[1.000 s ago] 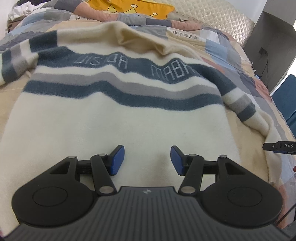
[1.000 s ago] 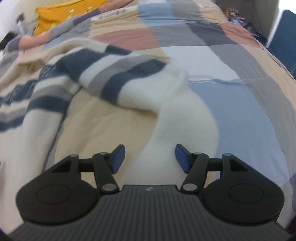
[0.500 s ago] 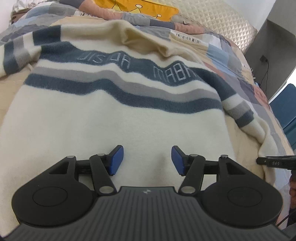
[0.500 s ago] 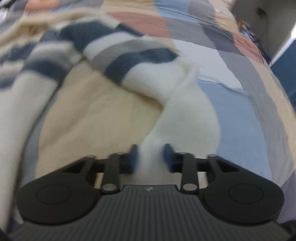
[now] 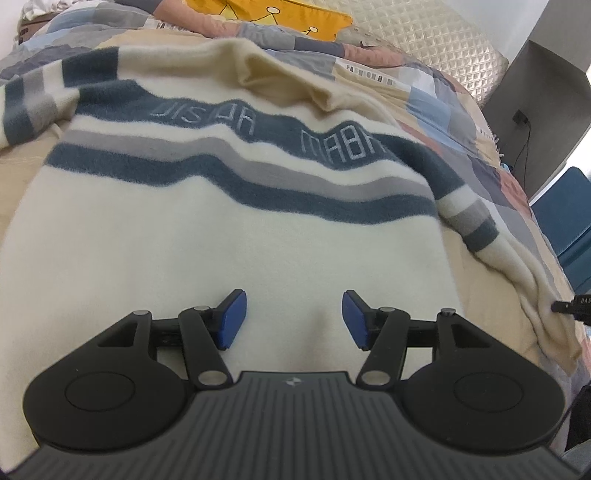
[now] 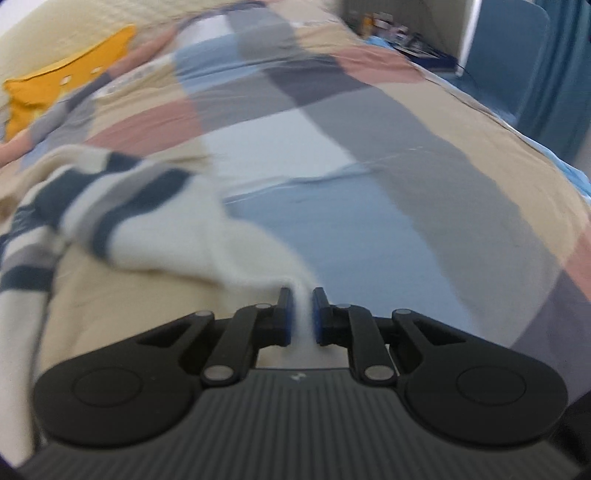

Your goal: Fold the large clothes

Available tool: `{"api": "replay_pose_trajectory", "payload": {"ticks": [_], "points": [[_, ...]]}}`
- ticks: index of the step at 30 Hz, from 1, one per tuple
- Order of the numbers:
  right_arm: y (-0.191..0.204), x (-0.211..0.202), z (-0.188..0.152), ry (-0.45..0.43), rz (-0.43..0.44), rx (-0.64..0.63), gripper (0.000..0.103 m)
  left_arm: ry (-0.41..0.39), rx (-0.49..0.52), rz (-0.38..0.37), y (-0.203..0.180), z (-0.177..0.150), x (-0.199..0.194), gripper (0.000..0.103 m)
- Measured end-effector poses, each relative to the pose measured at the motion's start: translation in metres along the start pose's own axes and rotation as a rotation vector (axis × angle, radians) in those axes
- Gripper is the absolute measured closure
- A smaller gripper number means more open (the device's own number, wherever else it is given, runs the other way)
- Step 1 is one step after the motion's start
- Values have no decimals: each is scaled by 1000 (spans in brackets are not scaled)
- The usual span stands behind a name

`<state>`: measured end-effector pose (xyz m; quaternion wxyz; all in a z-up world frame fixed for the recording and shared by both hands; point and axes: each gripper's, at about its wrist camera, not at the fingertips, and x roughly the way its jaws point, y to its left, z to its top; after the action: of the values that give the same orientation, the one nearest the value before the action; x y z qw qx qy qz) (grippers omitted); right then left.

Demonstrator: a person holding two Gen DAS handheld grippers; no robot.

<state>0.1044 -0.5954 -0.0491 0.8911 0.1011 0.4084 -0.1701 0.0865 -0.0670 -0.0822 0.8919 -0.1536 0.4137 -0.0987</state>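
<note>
A cream sweater (image 5: pixel 229 236) with dark blue and grey stripes lies spread on the patchwork bed cover (image 5: pixel 461 122). My left gripper (image 5: pixel 293 319) hovers over the sweater's lower body, open, with only flat fabric under its blue pads. In the right wrist view the striped sleeve (image 6: pixel 155 218) runs from the left down to my right gripper (image 6: pixel 301 315), which is shut on the sleeve's cream cuff end. The sleeve is stretched toward the gripper. That gripper's tip (image 5: pixel 569 307) shows at the right edge of the left wrist view, at the sleeve end.
A yellow pillow (image 5: pixel 280 18) and a quilted cream pillow (image 5: pixel 424 48) lie at the head of the bed. A grey cabinet (image 5: pixel 546 103) and blue chair (image 5: pixel 569 229) stand to the right. Patchwork cover (image 6: pixel 369 192) stretches beyond the sleeve.
My right gripper closed on the sleeve's cuff end and moved sideways with it, pulling the sleeve along. The left gripper stayed open over the sweater body.
</note>
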Motion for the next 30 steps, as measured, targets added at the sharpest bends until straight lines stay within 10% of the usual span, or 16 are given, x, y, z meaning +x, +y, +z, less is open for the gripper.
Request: {"api": "replay_pose_trajectory", "payload": {"ticks": [13, 21, 30], "points": [[-102, 53, 34, 39, -118, 241, 87, 6, -5, 8, -3, 7, 9, 40], [-76, 4, 26, -79, 26, 251, 87, 17, -4, 9, -1, 13, 10, 40], [-41, 18, -24, 43, -16, 120, 88, -27, 5, 13, 6, 17, 0, 40]]}}
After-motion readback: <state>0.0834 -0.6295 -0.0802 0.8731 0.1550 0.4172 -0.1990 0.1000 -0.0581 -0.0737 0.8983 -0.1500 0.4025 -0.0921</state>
